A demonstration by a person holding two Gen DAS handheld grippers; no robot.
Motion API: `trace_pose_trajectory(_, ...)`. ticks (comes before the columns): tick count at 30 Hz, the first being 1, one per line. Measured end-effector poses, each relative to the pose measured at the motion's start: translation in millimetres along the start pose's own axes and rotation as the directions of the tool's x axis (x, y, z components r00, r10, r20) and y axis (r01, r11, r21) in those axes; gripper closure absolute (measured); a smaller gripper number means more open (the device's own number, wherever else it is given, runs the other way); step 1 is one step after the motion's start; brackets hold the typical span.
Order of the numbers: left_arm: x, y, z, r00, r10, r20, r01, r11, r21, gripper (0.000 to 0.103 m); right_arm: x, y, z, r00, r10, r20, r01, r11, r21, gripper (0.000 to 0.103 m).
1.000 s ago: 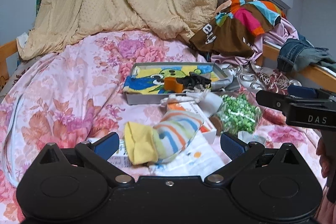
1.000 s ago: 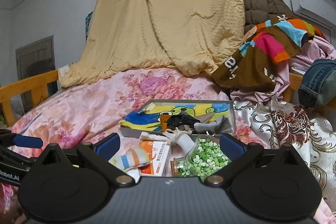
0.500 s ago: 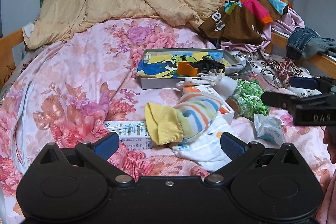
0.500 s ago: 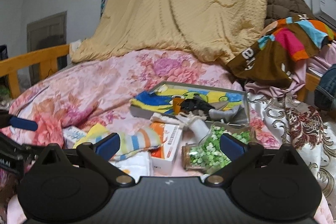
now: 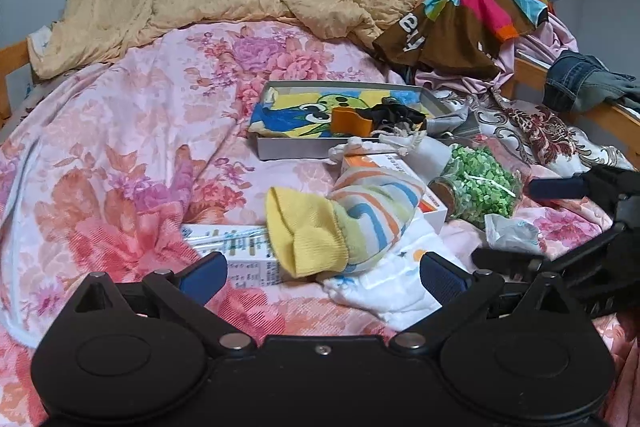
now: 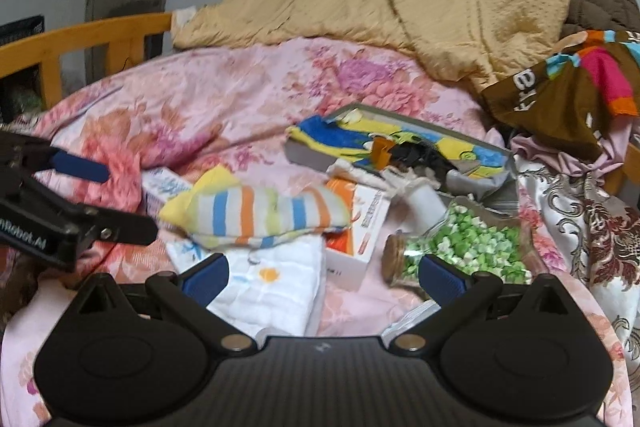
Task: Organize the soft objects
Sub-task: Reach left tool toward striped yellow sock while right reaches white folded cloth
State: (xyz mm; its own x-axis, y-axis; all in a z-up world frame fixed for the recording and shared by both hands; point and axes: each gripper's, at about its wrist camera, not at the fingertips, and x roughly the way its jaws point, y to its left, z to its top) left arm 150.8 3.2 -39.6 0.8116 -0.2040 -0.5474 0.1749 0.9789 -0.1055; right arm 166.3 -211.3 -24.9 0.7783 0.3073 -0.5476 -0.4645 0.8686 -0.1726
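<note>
Both grippers are spread wide, grasping nothing: the left gripper (image 5: 322, 273) frames the striped sock (image 5: 348, 223) at lower centre, the right gripper (image 6: 322, 277) low over a white cloth (image 6: 272, 287) below the sock.

Sock (image 5: 352, 223) – yellow cuff, blue/orange stripes; bedsheet (image 5: 132, 147) – pink floral.

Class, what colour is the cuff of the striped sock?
Plain yellow; the striped sock shows its cuff best in the left wrist view.
</note>
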Motion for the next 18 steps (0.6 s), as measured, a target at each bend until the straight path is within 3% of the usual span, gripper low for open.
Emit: trace_pose_trajectory(18, 30.5, 7.3, 1.6, 1.0, 0.0, 0.013, 0.0, 1.0, 0.008, 0.001, 32.7, 23.1, -6.9, 0.993, 0.041, -0.113, -0.053, 0.993, -0.103, 0.001)
